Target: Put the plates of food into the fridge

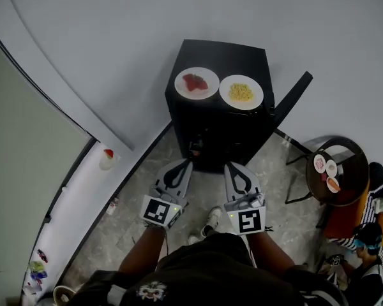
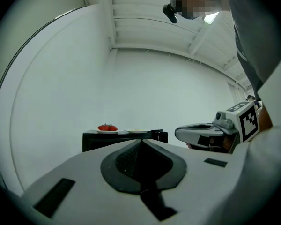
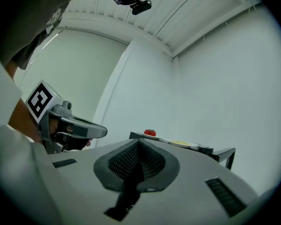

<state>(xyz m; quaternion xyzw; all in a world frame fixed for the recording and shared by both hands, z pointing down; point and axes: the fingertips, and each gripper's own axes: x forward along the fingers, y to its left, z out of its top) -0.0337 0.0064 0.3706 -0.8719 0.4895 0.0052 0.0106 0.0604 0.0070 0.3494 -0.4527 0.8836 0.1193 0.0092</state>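
A small black fridge (image 1: 220, 116) stands against the white wall. On its top sit two white plates: one with red food (image 1: 196, 83) at the left, one with yellow food (image 1: 241, 92) at the right. Both plates show far off in the left gripper view, red food (image 2: 107, 127), and in the right gripper view, yellow food (image 3: 180, 143). My left gripper (image 1: 182, 165) and right gripper (image 1: 233, 169) hang side by side in front of the fridge, below its top, both shut with nothing between the jaws.
A round dark side table (image 1: 335, 171) with small dishes stands at the right, next to a seated person (image 1: 370, 234). A dark bar (image 1: 293, 97) leans out from the fridge's right side. A white ledge (image 1: 96, 190) with a red-topped cup runs along the left.
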